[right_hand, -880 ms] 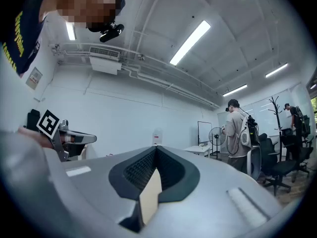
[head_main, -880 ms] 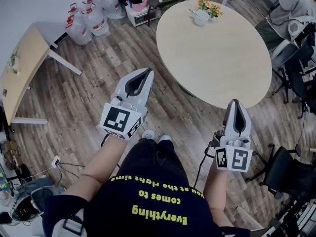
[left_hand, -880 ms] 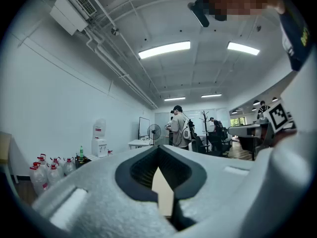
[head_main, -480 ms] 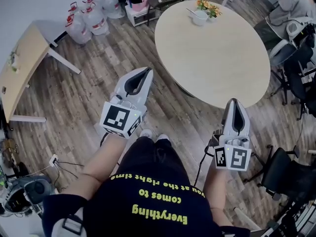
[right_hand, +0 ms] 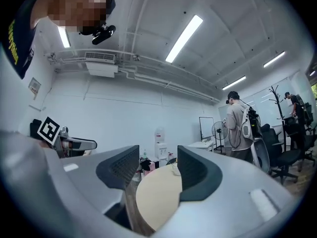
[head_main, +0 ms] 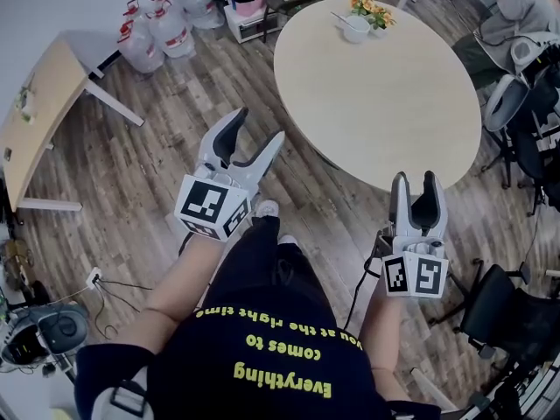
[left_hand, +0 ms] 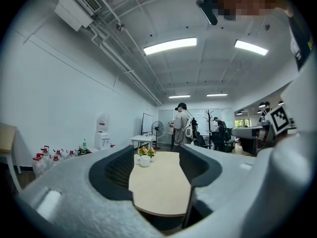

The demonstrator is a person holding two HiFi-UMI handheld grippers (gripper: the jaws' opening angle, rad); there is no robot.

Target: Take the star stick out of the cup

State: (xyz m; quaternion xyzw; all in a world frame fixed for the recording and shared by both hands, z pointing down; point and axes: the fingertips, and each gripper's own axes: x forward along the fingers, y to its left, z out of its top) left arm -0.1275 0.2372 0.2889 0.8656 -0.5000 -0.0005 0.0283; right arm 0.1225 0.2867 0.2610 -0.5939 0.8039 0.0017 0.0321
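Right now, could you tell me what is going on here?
A person stands near the round table, holding a gripper in each hand. The left gripper and the right gripper are both open and empty, pointing toward the table. The white cup sits beside flowers at the table's far side, not yet touched.

Pale round table [head_main: 385, 103] — cluster of water jugs [head_main: 166, 29] well apart

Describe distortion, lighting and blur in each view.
Head view: wide-angle, evenly lit, sharp, no glare on the round table. Left gripper view: strong fisheye, dark corners, bright ceiling light. Right gripper view: same fisheye; strip light bright, no motion blur.
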